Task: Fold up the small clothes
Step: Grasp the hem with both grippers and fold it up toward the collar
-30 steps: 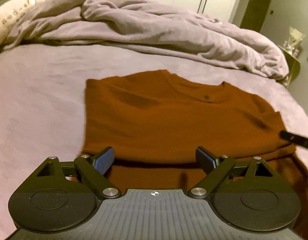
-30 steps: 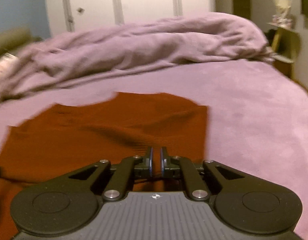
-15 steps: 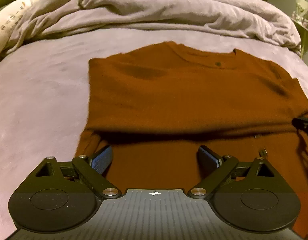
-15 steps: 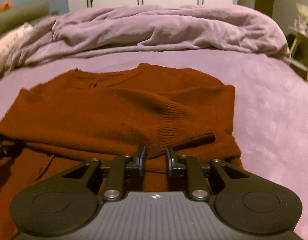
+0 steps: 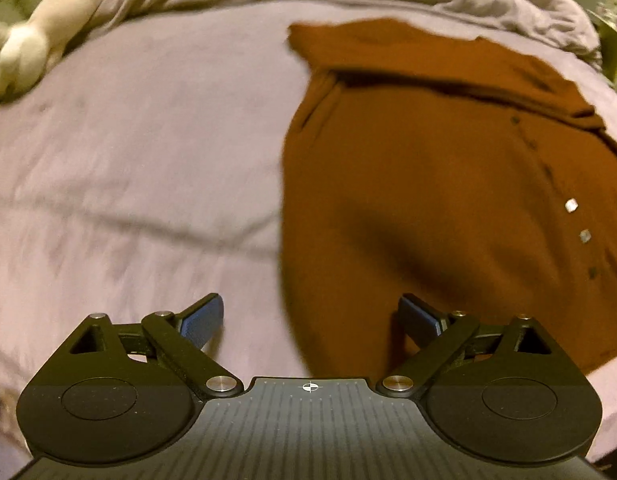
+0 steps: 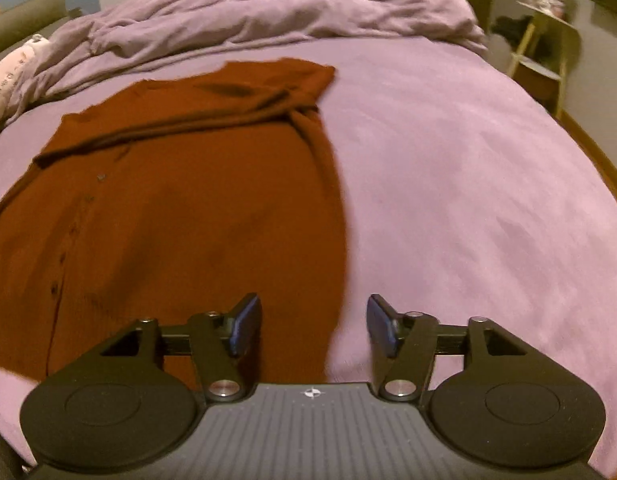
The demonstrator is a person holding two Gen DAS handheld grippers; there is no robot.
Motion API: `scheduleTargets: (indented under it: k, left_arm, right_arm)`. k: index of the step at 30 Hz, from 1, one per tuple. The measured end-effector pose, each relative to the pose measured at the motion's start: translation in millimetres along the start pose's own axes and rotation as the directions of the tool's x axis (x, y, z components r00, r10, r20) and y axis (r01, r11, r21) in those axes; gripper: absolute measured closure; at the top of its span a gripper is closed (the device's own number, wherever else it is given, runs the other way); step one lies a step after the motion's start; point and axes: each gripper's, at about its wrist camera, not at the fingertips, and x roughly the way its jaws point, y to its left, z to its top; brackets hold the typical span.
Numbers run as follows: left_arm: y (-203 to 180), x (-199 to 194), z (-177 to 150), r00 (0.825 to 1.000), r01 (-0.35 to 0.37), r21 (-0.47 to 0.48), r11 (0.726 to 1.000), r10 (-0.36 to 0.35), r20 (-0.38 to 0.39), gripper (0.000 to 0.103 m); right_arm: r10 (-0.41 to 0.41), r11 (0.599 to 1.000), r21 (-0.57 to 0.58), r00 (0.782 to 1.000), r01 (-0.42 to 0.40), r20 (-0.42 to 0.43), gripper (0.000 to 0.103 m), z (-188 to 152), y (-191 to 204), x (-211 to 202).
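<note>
Lying flat on the lilac bed (image 6: 448, 168), the rust-brown cardigan (image 6: 196, 208) has its sleeves folded across its upper part. Its loosely laid sleeves could slide apart if a near edge is lifted unevenly. Both claws tilt downward over the near side edges; the left claw (image 5: 310, 320) is spread and empty, the right claw (image 6: 314, 326) has just been opening, nothing between its jaws.
</note>
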Motion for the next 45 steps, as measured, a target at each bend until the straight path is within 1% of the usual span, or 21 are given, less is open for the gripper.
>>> scheduleTargets:
  k: [3, 5, 6, 8, 10, 12, 15, 17, 18, 20, 24, 25, 26, 30, 31, 33, 35, 37, 40, 42, 45]
  left_arm:
    - [7.6, -1.3, -6.3, 0.997, 0.070, -0.073, 0.995, -0.072, -0.032, 0.007]
    - [6.6, -4.1, -6.0, 0.992, 0.117, -0.078, 0.990, -0.119, -0.028, 0.017]
    - [5.6, -3.8, -5.5, 0.990, 0.132, -0.076, 0.988, -0.135, -0.035, 0.022]
    - [2.7, -3.9, -5.5, 0.988, 0.144, -0.064, 0.987, -0.147, -0.046, 0.024]
    - [0.7, -3.0, -4.9, 0.985, 0.161, -0.042, 0.986, -0.163, -0.054, 0.025]
    - [0.0, -2.3, -4.8, 0.983, 0.170, -0.024, 0.985, -0.172, -0.058, 0.026]
    - [2.7, -2.7, -2.0, 0.975, 0.211, -0.040, 0.977, -0.213, -0.064, 0.040]
    - [5.6, -0.7, 1.2, 0.967, 0.240, -0.062, 0.969, -0.244, -0.073, 0.059]
    - [7.1, -0.3, 3.6, 0.964, 0.250, -0.073, 0.965, -0.256, -0.077, 0.063]
    - [7.7, 1.6, 6.8, 0.958, 0.267, -0.072, 0.961, -0.273, -0.087, 0.084]
    - [4.3, 2.2, 8.0, 0.958, 0.268, -0.041, 0.962, -0.271, -0.094, 0.090]
    - [4.1, 2.0, 8.5, 0.957, 0.271, -0.038, 0.962, -0.274, -0.094, 0.091]
    - [4.6, 2.4, 9.1, 0.956, 0.275, -0.039, 0.961, -0.278, -0.096, 0.091]
    - [10.7, 3.6, 8.9, 0.949, 0.293, -0.077, 0.953, -0.300, -0.100, 0.091]
    - [12.7, 4.1, 8.2, 0.944, 0.305, -0.090, 0.948, -0.313, -0.106, 0.088]
    - [15.7, 5.3, 7.9, 0.932, 0.332, -0.111, 0.937, -0.344, -0.117, 0.072]
    - [14.2, 5.0, 7.2, 0.924, 0.353, -0.103, 0.930, -0.364, -0.118, 0.066]
    - [9.7, 6.7, 7.6, 0.923, 0.356, -0.085, 0.931, -0.364, -0.125, 0.066]
    - [3.8, 10.3, 9.6, 0.917, 0.366, -0.064, 0.929, -0.371, -0.148, 0.090]
    - [2.0, 8.8, 13.0, 0.911, 0.379, -0.052, 0.924, -0.383, -0.151, 0.091]
    - [1.6, -5.1, 27.1, 0.903, 0.414, -0.054, 0.909, -0.417, -0.106, 0.092]
  right_arm:
    - [0.045, 0.998, 0.042, 0.998, -0.043, -0.033, 0.045, -6.1, -9.0, -0.9]
    - [0.067, 0.996, 0.055, 0.997, -0.065, -0.033, 0.056, -6.0, -11.4, -1.5]
    - [0.076, 0.995, 0.064, 0.996, -0.073, -0.035, 0.058, -6.0, -11.6, -1.1]
    - [0.088, 0.994, 0.075, 0.995, -0.085, -0.040, 0.070, -6.6, -12.2, -0.6]
    - [0.091, 0.993, 0.073, 0.995, -0.088, -0.043, 0.071, -6.6, -10.8, -0.9]
    - [0.091, 0.994, 0.071, 0.993, -0.086, -0.071, 0.071, -7.7, -11.3, 3.8]
    - [0.140, 0.983, 0.131, 0.986, -0.128, -0.089, 0.069, -10.4, -21.6, 7.7]
    - [0.169, 0.975, 0.162, 0.981, -0.151, -0.098, 0.068, -9.0, -26.9, 9.5]
    - [0.185, 0.970, 0.178, 0.977, -0.165, -0.104, 0.068, -7.7, -29.4, 10.4]
    - [0.206, 0.963, 0.199, 0.972, -0.181, -0.111, 0.068, -6.6, -33.1, 12.4]
    - [0.217, 0.961, 0.197, 0.970, -0.193, -0.109, 0.081, -6.3, -35.6, 12.9]
    - [0.225, 0.959, 0.199, 0.969, -0.201, -0.105, 0.091, -6.3, -36.2, 11.8]
    - [0.241, 0.954, 0.208, 0.965, -0.217, -0.100, 0.097, -6.6, -37.0, 11.1]
    - [0.246, 0.952, 0.211, 0.964, -0.221, -0.101, 0.097, -7.0, -36.5, 12.1]
    - [0.256, 0.948, 0.220, 0.960, -0.228, -0.110, 0.094, -7.0, -36.8, 13.6]
    - [0.290, 0.933, 0.257, 0.949, -0.252, -0.122, 0.093, -6.7, -40.9, 14.7]
    - [0.311, 0.923, 0.279, 0.942, -0.266, -0.129, 0.092, -6.0, -42.9, 15.5]
    - [0.332, 0.912, 0.298, 0.935, -0.283, -0.127, 0.091, -6.4, -44.0, 17.1]
    - [0.350, 0.903, 0.309, 0.928, -0.298, -0.128, 0.092, -5.9, -42.9, 19.9]
    - [0.364, 0.896, 0.317, 0.922, -0.309, -0.129, 0.098, -4.7, -42.6, 21.1]
    - [0.402, 0.873, 0.338, 0.911, -0.351, -0.090, 0.098, 2.4, -43.8, 17.3]
